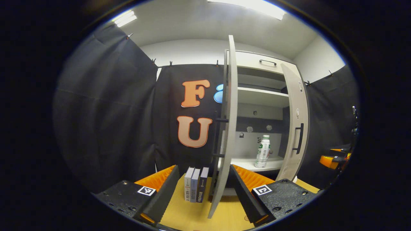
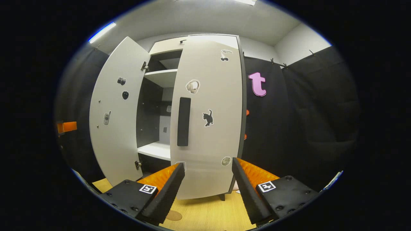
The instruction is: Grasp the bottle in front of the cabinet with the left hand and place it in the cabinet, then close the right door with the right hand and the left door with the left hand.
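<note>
The white bottle [image 1: 262, 151] stands upright on the cabinet's lower shelf [image 1: 247, 164]. In the left gripper view the left door [image 1: 226, 128] is swung out edge-on just beyond my open left gripper [image 1: 205, 189], which holds nothing. The right door [image 1: 297, 128] stands partly shut, its dark handle [image 1: 299, 138] facing out. In the right gripper view that right door [image 2: 208, 118] with its handle [image 2: 183, 122] is close ahead, and my open right gripper [image 2: 208, 183] sits low in front of it, a finger on either side. The left door [image 2: 115, 112] hangs wide open.
Three books [image 1: 196, 184] stand upright on the wooden table [image 1: 192, 215] left of the left door's edge. The right gripper's orange body [image 1: 334, 158] shows far right, and an orange part of the left gripper [image 2: 65, 126] far left. Upper shelves [image 1: 263, 96] are bare.
</note>
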